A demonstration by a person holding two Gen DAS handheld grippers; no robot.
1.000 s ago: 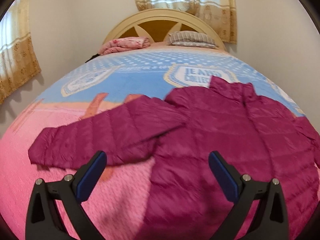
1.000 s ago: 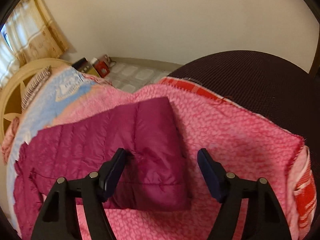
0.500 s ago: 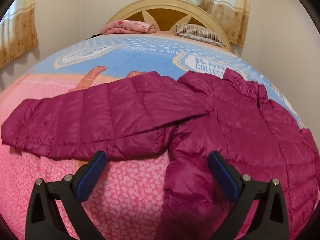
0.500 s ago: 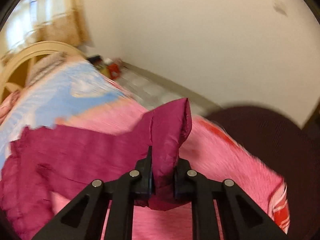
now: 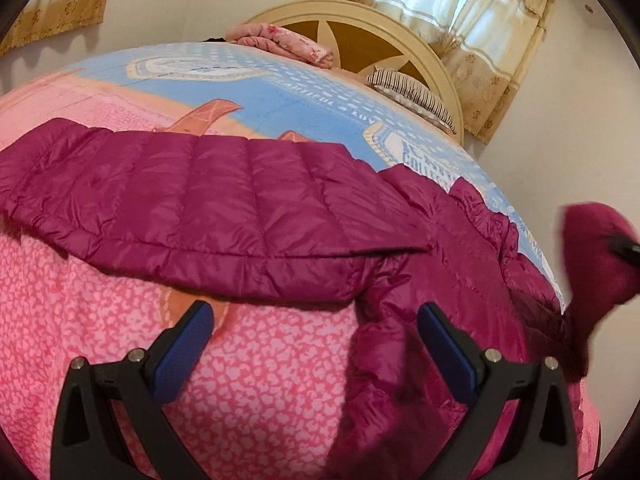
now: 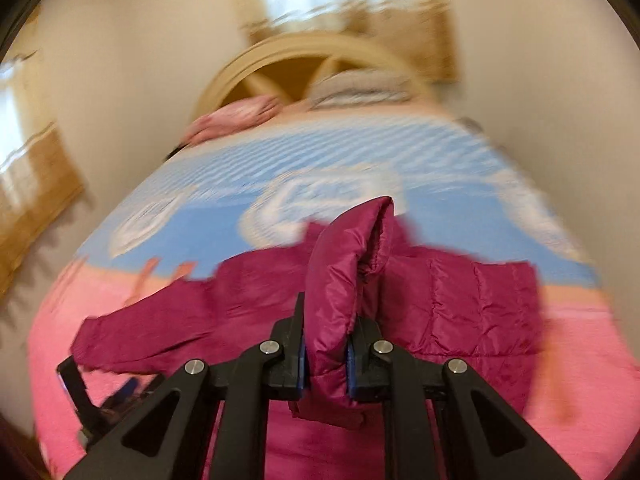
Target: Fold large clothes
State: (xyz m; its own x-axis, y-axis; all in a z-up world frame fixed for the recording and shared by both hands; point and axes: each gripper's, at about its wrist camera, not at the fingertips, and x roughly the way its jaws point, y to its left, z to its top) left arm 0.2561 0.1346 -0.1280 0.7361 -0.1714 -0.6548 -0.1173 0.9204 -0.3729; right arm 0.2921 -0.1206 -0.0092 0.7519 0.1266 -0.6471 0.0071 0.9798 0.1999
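A magenta quilted puffer jacket lies spread on the bed. Its left sleeve stretches out to the left across the pink blanket. My left gripper is open and empty, low over the blanket just below that sleeve and beside the jacket's side. My right gripper is shut on the cuff of the right sleeve and holds it lifted over the jacket body. The lifted sleeve also shows blurred at the right edge of the left wrist view.
The bed has a pink blanket at the near end and a blue printed sheet farther up. A folded pink cloth and a striped pillow lie by the cream headboard. Curtains hang behind.
My right gripper, shut on the right sleeve cuff, has swung it up and inward over the jacket. My left gripper has moved closer to the left sleeve and stays open.
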